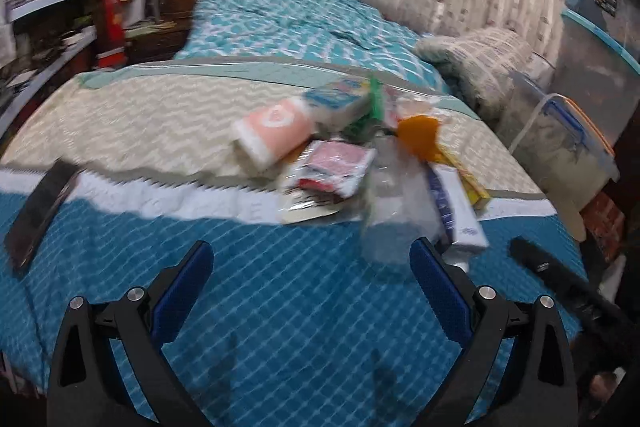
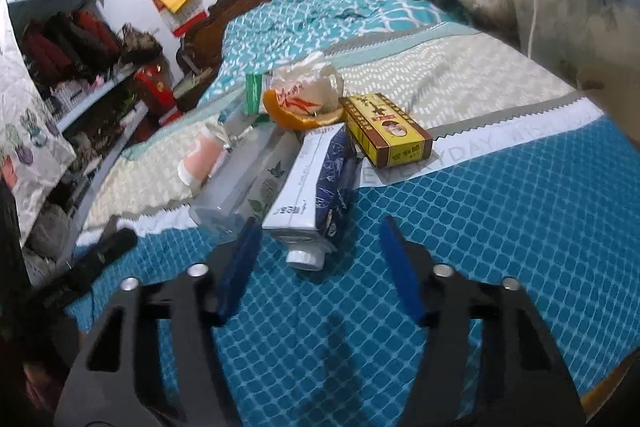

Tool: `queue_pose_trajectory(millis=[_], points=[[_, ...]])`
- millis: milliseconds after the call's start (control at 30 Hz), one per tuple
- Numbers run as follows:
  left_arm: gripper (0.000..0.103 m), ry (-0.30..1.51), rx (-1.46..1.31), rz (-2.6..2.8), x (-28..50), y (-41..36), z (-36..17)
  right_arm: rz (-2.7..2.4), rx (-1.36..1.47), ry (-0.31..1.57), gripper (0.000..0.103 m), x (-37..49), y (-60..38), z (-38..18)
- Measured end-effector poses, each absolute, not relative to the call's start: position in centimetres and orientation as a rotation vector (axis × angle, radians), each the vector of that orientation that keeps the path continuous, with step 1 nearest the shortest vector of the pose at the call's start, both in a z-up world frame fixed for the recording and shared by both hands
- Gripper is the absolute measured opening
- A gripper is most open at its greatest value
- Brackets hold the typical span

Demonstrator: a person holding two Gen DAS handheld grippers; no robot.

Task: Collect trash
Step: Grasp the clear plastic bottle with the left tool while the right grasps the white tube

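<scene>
Right wrist view: one yellow box [image 2: 387, 129], perhaps two cartons [image 2: 316, 183]

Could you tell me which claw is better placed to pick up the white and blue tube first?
Probably the right claw: its open jaws already flank the tube, whose cap points toward it. The left claw is open over bare bedspread, nearer the clear bottle.

Left gripper [image 1: 312, 263] points downward, its jaws spread wide and empty. Right gripper [image 2: 320, 247] likewise tilts down, jaws parted, gripping nothing.
</scene>
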State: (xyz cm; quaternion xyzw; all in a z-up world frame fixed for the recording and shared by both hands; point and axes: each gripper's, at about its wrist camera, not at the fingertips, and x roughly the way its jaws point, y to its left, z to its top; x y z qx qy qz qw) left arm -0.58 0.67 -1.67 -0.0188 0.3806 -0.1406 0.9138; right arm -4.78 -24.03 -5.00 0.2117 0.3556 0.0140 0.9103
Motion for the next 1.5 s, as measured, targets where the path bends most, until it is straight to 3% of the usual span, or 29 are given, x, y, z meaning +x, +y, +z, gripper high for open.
queue_pose_trajectory(millis=[133, 267, 400, 867, 933, 967, 1000, 1067, 1167, 1233, 1267, 1500], points=[[0.090, 0.782, 0.010, -0.391, 1.5, -3.2, -1.6, 0.061, 0.409, 0.803, 0.062, -2.7, -23.7, -6.3], [0.075, 0.873, 0.060, -0.447, 4.4, -6.9, -3.7, 0.076, 0.406, 0.825, 0.074, -1.0, -23.9, -7.0], [0.060, 0.966, 0.038, -0.454, 6.3, -7.4, -5.9, 0.080, 0.388, 0.834, 0.077, -0.3, -23.8, -7.5], [0.060, 0.940, 0.002, -0.567, -0.8, 1.0, -4.2, 0.080, 0.280, 0.857, 0.087, 0.9, -21.6, -7.8], [0.074, 0.937, 0.015, -0.527, -1.3, 1.4, -4.4, 0.062, 0.259, 0.877, 0.087, 2.0, -21.3, -8.4], [0.082, 0.930, 0.021, -0.499, -1.3, 1.3, -4.6, 0.051, 0.254, 0.887, 0.087, 2.3, -21.3, -8.5], [0.083, 0.929, 0.024, -0.484, -1.2, 1.2, -4.7, 0.038, 0.252, 0.888, 0.080, 2.6, -21.4, -8.7], [0.083, 0.920, 0.043, -0.459, -0.6, 0.3, -4.8, 0.080, 0.261, 0.879, 0.059, 2.5, -21.6, -8.8], [0.085, 0.933, 0.102, -0.422, 0.4, -1.4, -5.4, 0.102, 0.274, 0.881, 0.058, 0.8, -22.3, -8.4], [0.074, 0.963, 0.129, -0.425, 0.6, -2.2, -6.1, 0.127, 0.295, 0.881, 0.058, -0.6, -22.9, -8.3], [0.060, 0.990, 0.138, -0.462, 0.6, -2.6, -6.5, 0.151, 0.322, 0.876, 0.058, -1.8, -23.7, -8.1], [0.058, 0.937, 0.063, -0.520, -1.9, 1.4, -3.0, 0.296, 0.504, 0.789, 0.056, -6.5, -27.2, -7.3]])
